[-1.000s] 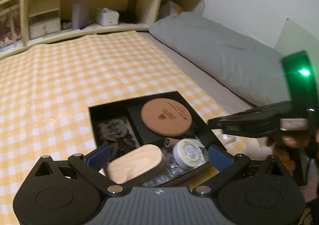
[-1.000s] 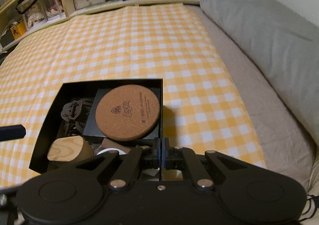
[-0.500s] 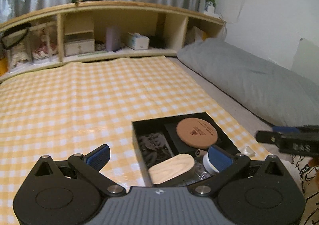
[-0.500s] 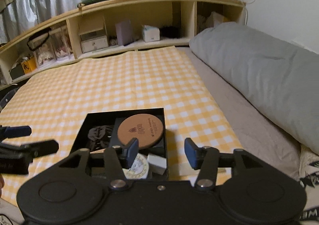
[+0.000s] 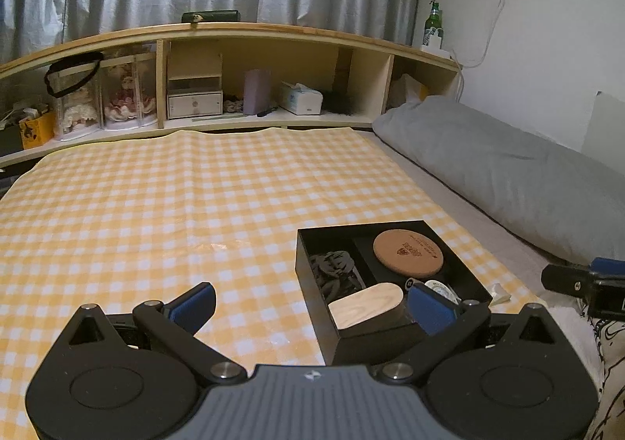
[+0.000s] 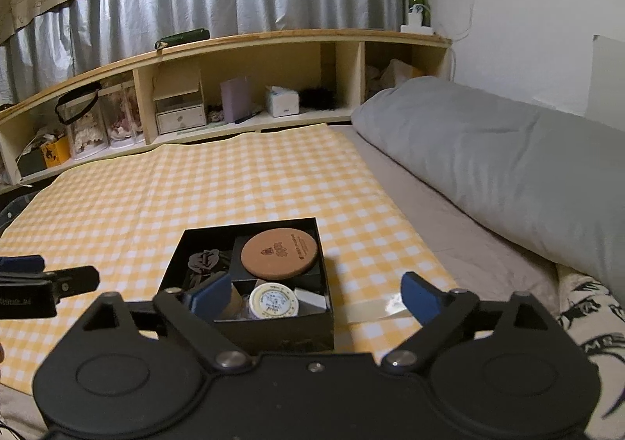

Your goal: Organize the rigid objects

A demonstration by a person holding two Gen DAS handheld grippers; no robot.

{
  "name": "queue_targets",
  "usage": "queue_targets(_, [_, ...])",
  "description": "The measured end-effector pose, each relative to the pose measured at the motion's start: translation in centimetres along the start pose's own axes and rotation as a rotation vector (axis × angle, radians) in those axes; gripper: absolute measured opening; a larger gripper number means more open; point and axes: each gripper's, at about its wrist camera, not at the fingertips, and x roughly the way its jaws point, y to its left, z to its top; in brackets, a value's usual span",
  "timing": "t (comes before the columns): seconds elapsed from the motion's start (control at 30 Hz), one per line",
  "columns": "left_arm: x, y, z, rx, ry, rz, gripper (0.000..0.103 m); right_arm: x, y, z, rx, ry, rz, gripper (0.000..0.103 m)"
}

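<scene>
Black box (image 6: 250, 326) near the checked cloth's front edge, packed tidily: cork coaster (image 6: 279, 253) at the back, round tin (image 6: 274, 301) in front. Right gripper (image 6: 312, 295) opening, nothing between; left gripper (image 5: 312, 303) spread wide, empty. Probably finished.

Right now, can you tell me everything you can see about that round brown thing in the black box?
The round brown thing looks like a cork coaster: a flat, thin disc, light brown, with a small dark stamped picture and print too small to read. It lies flat, face up, on a black inner block in the far right part of the open black box. Nothing rests on it, and neither gripper touches it. A white round tin sits lower, nearer the camera.
</scene>
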Motion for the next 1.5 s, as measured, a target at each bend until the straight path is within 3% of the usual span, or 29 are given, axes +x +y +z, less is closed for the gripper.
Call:
queue_targets(0.13, [-0.6, 0.2, -0.4, 0.001, -0.007, 0.009, 0.103, -0.4, 0.4, -0.7, -0.008, 0.000, -0.009, 0.102])
queue_targets(0.4, [-1.2, 0.3, -1.1, 0.003, -0.012, 0.025, 0.103, -0.7, 0.6, -1.2, -0.011, -0.021, -0.038, 0.103])
queue_targets(1.5, [-1.2, 0.2, -1.1, 0.010, -0.016, 0.028, 0.103, -1.4, 0.5, -1.4, -0.011, -0.045, -0.021, 0.103])
